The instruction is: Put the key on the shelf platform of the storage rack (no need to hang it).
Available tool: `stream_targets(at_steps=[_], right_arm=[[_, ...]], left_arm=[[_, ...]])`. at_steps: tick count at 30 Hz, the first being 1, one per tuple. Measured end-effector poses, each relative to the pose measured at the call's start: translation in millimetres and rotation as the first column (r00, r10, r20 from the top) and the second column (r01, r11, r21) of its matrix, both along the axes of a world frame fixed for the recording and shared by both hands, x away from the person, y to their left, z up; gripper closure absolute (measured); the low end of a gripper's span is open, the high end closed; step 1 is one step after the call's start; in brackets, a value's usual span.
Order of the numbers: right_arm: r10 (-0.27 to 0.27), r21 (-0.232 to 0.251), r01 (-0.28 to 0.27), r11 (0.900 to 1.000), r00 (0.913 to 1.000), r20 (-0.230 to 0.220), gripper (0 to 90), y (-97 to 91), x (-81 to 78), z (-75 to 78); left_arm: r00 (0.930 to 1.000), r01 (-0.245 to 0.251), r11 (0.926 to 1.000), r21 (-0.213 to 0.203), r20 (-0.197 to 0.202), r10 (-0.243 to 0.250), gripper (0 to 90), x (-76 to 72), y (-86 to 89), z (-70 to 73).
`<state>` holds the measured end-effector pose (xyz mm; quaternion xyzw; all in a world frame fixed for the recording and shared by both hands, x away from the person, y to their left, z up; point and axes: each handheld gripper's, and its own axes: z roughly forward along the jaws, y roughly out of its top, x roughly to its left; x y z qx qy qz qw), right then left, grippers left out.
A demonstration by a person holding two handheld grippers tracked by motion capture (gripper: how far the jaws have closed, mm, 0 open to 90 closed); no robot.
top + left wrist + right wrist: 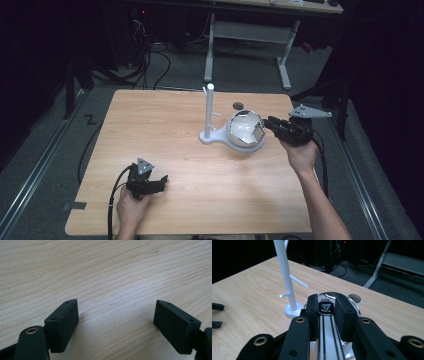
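My right gripper (326, 300) is shut on a wristwatch (326, 307) with a dark square face and a white strap with black stripes. It holds the watch over a shiny metal bowl (243, 131) at the right middle of the wooden table (165, 145). In the high view the right gripper (269, 123) reaches the bowl from the right. A white stand (209, 112) with short side pegs rises just left of the bowl. The left gripper (162, 181) rests low near the table's front left, open, with only bare wood between its pads (65, 322).
A round cable hole (238, 105) sits in the tabletop behind the bowl. Beyond the table's far edge stand a white desk frame (247, 35) and loose cables (150, 65) on the dark floor. The left gripper's jaws also show at the left edge of the right gripper view.
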<state>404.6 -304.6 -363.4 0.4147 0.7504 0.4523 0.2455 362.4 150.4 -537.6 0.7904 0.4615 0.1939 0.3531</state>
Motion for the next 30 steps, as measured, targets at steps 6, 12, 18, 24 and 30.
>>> stream_targets(at_steps=[6,12,18,24,30], right_arm=[[-0.001,-0.004,0.001,1.0,1.0,-0.007,74.4,6.6,9.2,2.1],[-0.008,-0.016,0.007,0.9998,0.9998,-0.02,74.4,10.8,20.5,-1.7],[-0.027,-0.019,0.026,0.9995,0.9988,-0.04,74.4,14.5,29.5,-7.6],[-0.044,-0.016,0.043,0.9989,0.997,-0.064,74.4,14.6,37.8,-14.3],[-0.057,-0.026,0.055,0.9981,0.9952,-0.079,74.4,15.6,43.3,-19.1]], left_arm=[[1.0,0.001,1.0,0.0,-0.001,-0.001,20.5,0.0,0.1,0.1],[1.0,0.0,1.0,0.0,0.0,0.0,20.5,0.0,0.0,0.0],[1.0,0.001,1.0,0.0,-0.001,-0.001,20.5,0.0,0.1,0.1],[1.0,0.0,1.0,0.0,0.0,0.0,20.5,0.0,0.0,0.0],[1.0,-0.001,1.0,-0.001,0.0,0.001,20.5,0.0,-0.1,0.0]])
